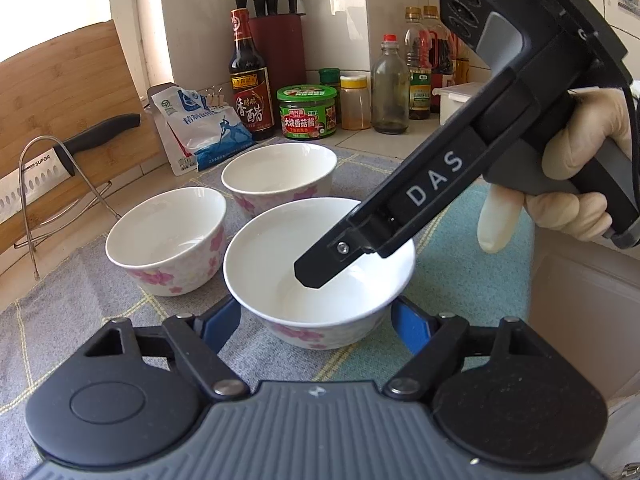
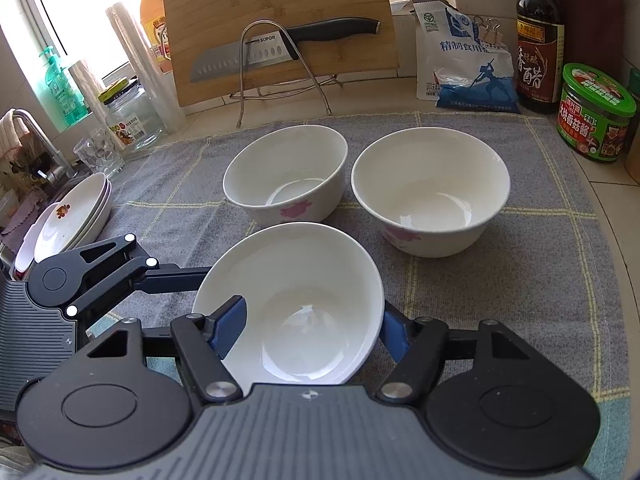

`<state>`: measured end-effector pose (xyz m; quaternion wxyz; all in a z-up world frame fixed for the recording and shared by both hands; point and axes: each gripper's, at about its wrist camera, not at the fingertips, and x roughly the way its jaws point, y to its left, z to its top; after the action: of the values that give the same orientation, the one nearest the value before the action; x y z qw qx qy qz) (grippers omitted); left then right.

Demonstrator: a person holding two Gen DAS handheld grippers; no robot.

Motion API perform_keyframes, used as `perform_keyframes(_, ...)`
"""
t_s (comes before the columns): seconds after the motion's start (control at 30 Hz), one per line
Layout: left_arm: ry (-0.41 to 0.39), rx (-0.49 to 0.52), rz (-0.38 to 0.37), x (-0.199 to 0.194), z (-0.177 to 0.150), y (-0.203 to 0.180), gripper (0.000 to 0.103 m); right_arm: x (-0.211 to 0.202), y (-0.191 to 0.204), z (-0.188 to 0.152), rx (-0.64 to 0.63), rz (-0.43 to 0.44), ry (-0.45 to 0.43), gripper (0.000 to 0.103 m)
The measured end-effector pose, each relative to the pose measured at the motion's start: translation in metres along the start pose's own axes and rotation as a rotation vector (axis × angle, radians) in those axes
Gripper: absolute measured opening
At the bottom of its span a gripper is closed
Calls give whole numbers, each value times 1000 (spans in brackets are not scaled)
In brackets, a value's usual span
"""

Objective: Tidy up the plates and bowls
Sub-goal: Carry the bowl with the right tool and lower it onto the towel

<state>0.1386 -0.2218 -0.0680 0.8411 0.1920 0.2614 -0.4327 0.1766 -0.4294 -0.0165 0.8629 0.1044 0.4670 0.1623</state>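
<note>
Near bowl (image 2: 296,304) at 6 o'clock, one right gripper (image 2: 308,328) finger inside its rim, one outside; two bowls (image 2: 285,176) (image 2: 430,190) at 12; plates (image 2: 74,216) at 9; cloth (image 2: 520,272) beneath.

In the right wrist view, the three bowls crowd the middle of the grey checked cloth (image 2: 520,280): the near bowl (image 2: 292,304) at lower centre, with the left rear bowl (image 2: 286,176) and the right rear bowl (image 2: 430,190) just behind it and only narrow strips of cloth between them. Bare cloth lies open at the right of the frame and at centre left, up to the stacked plates (image 2: 76,216) at the left edge. The top of the frame is walled off by the cutting board (image 2: 276,8), the knife (image 2: 256,56) on its wire rack, the salt bag (image 2: 464,64), the vinegar bottle (image 2: 540,36) and the green-lidded jar (image 2: 596,116).
</note>
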Motion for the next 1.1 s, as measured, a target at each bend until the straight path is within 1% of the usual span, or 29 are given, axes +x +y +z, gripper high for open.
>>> perform_keyframes(0.17, 0, -5, 4, -10, -3, 2, 82, -4, 12, 2, -16, 3, 10, 75)
perform_keyframes(0.3, 3, -19, 28, -23, -6, 4, 82, -5, 26, 4, -44, 23, 14, 75)
perform_keyframes(0.5, 12, -53, 79, -49, -17, 12, 82, -1, 52, 6, -90, 88, 25, 75)
perform_keyframes(0.87, 57, -126, 200, -97, -46, 28, 82, 19, 110, 9, -215, 219, 80, 75)
perform_keyframes(1.1, 86, -183, 255, -118, -63, 30, 82, 29, 138, 6, -270, 273, 118, 75)
